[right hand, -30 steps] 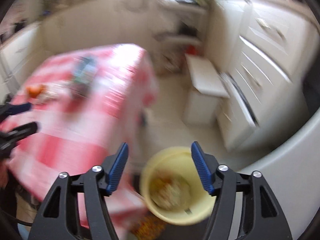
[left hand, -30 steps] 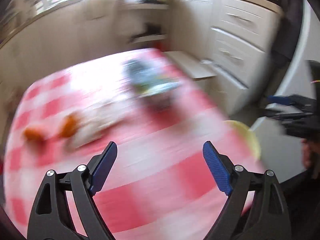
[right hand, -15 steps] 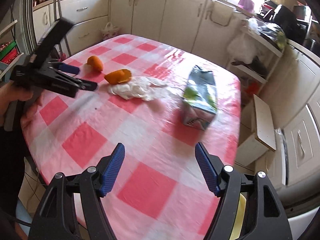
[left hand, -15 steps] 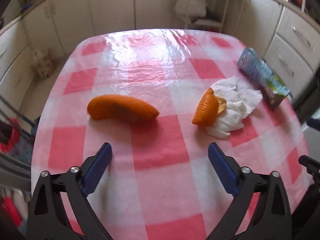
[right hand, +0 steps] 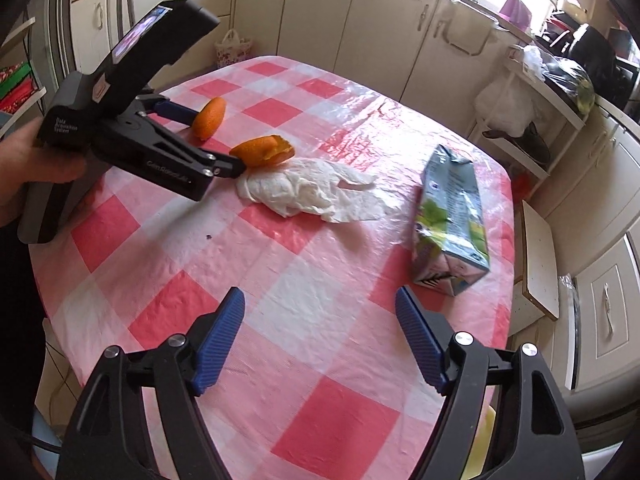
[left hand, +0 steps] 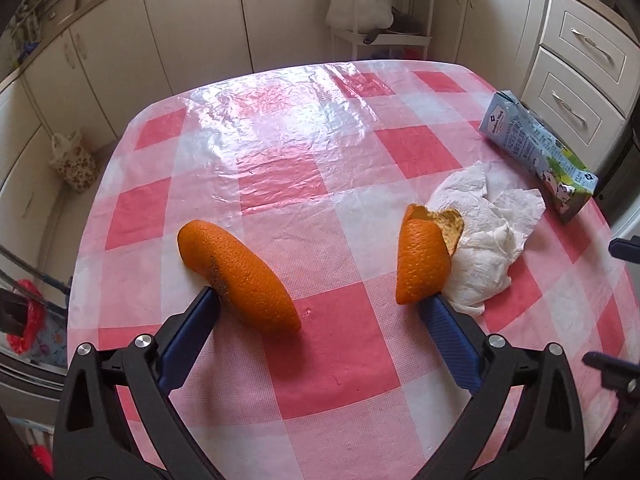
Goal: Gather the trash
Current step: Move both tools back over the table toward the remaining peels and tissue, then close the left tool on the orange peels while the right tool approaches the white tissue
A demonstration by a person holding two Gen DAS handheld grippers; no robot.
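While the left gripper (left hand: 320,300) sits wide open, its tips flank two curved orange peel pieces (left hand: 236,276). Right gripper (right hand: 320,312) gapes too, holding nothing above the pink checked tablecloth (right hand: 320,256).

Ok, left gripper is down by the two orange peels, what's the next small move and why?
Probably shift the left gripper left and forward to centre on the long orange peel, then close. The jaws stand wide open and straddle both pieces: one fingertip is at the long peel, the other at the curled peel against the crumpled paper towel. Closing now would likely pinch neither.
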